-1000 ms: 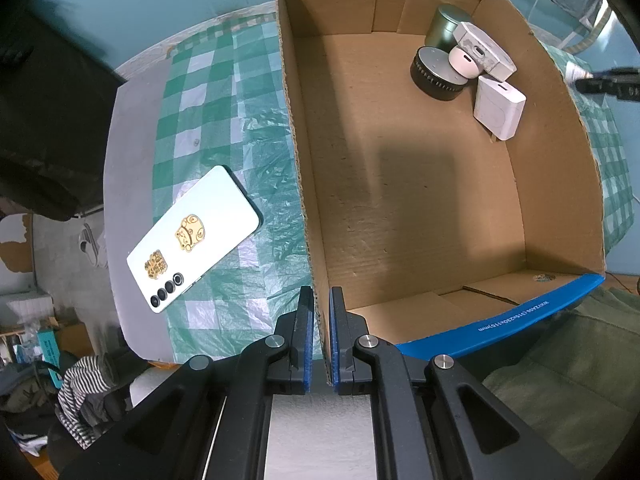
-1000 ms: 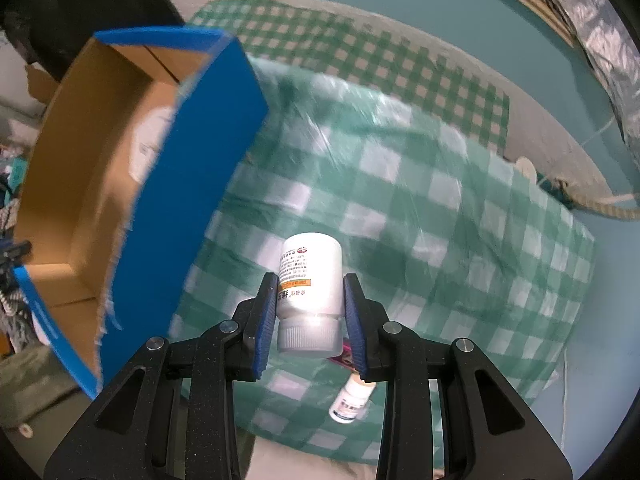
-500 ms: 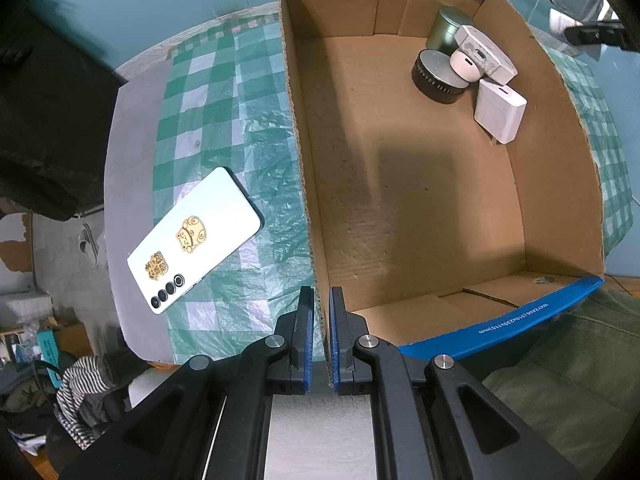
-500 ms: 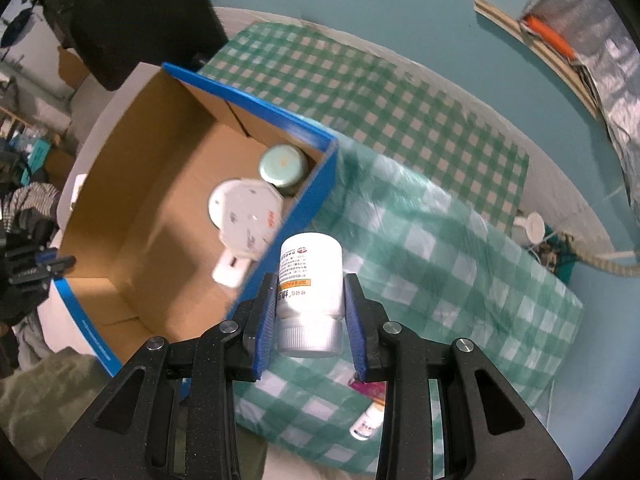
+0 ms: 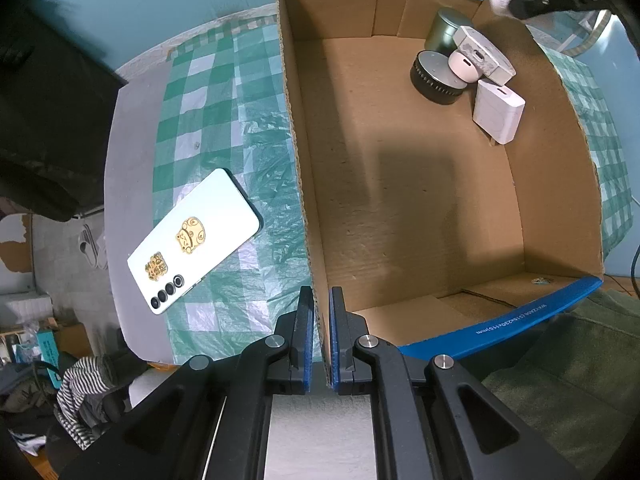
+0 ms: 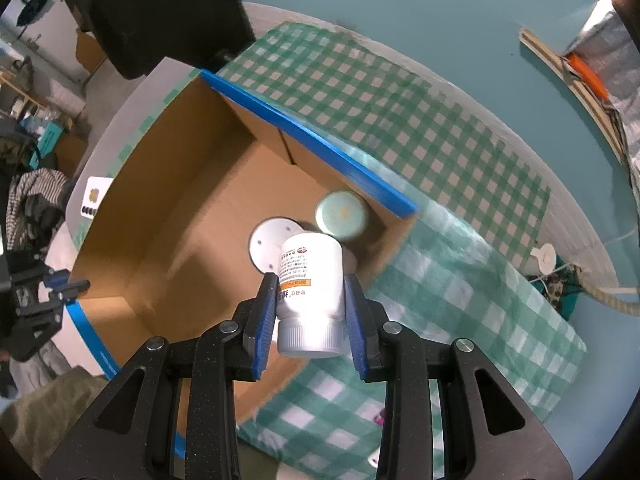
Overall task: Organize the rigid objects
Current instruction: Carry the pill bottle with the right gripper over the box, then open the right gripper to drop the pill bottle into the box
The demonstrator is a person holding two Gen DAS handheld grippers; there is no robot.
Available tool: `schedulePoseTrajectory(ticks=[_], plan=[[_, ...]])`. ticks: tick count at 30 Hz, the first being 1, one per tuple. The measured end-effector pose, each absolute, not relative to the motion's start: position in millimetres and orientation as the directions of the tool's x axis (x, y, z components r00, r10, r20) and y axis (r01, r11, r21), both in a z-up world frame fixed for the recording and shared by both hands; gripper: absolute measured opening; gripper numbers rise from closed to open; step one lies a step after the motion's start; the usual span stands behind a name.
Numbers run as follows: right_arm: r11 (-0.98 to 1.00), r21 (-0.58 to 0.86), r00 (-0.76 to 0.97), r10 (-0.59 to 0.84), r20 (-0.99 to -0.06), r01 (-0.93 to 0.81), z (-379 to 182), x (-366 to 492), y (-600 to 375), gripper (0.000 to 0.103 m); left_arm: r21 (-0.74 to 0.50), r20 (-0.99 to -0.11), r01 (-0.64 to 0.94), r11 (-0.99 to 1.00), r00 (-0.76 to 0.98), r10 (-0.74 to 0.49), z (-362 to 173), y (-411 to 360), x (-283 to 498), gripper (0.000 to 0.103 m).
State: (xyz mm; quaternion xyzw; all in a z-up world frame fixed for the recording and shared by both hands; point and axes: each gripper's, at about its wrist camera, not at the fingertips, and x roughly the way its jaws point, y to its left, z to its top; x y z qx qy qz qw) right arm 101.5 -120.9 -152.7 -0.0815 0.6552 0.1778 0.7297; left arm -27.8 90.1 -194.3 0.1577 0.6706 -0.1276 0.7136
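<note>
I have the white pill bottle (image 6: 310, 280) clamped in my right gripper (image 6: 310, 312), above the cardboard box (image 5: 420, 208) corner; my left gripper (image 5: 320, 340) pinches the box wall shut. Next I must lower and release beside the round tins (image 5: 438, 76)

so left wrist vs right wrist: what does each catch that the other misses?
Left wrist only: the left gripper pinching the cardboard box's side wall, plus the white charger blocks inside. Right wrist only: the right gripper clamped on a white pill bottle, cap toward the camera, over the box's corner. Both: the box, the round tins in its corner, the phone on the checked cloth, and a glimpse of the other gripper.
</note>
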Motion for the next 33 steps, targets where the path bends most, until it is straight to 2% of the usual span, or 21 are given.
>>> schedulePoseTrajectory(ticks=[22, 24, 26, 33], plan=[[0.923, 0.119, 0.068, 0.154, -0.986, -0.367, -174.2, 114.9, -92.1, 0.032, 0.053, -0.997, 0.392, 0.918, 0.069, 0.028, -193.1, 92.3, -30.5, 0.007], [0.926, 0.124, 0.075, 0.161, -0.984, -0.358, -171.0, 114.6, -94.7, 0.034, 0.053, -0.997, 0.394, 0.917, 0.068, 0.028, -193.4, 92.6, -30.6, 0.007], [0.928, 0.121, 0.089, 0.162, -0.983, -0.351, -166.8, 114.2, -97.5, 0.042, 0.054, -0.997, 0.397, 0.916, 0.067, 0.029, -193.4, 92.5, -30.4, 0.007], [0.941, 0.132, 0.128, 0.179, -0.975, -0.312, -148.9, 111.5, -113.6, 0.044, 0.051, -0.997, 0.399, 0.915, 0.067, 0.027, -192.7, 92.6, -29.6, 0.007]])
